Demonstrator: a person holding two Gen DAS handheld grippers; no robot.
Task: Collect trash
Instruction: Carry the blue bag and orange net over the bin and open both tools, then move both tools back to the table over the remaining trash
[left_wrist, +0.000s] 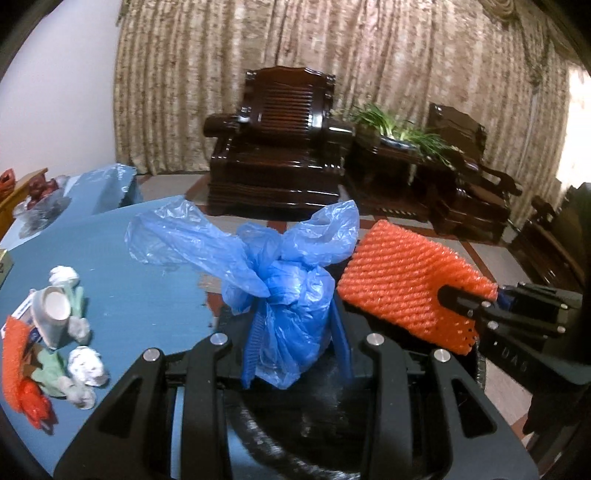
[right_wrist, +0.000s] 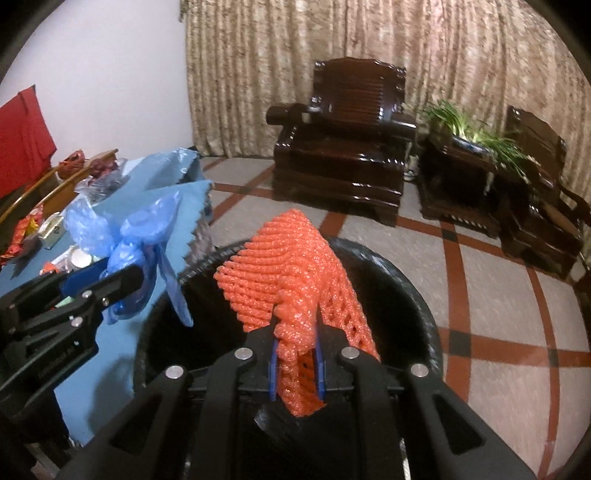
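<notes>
Blue bag (left_wrist: 291, 306) clamped in left fingers (left_wrist: 251, 343), orange net (right_wrist: 291, 280) in right, over black bin rim (right_wrist: 417, 291).

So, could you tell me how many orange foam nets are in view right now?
2: one orange foam net is clamped in the right gripper over the black bin; another lies on the blue table among trash. Others may be hidden.
</notes>
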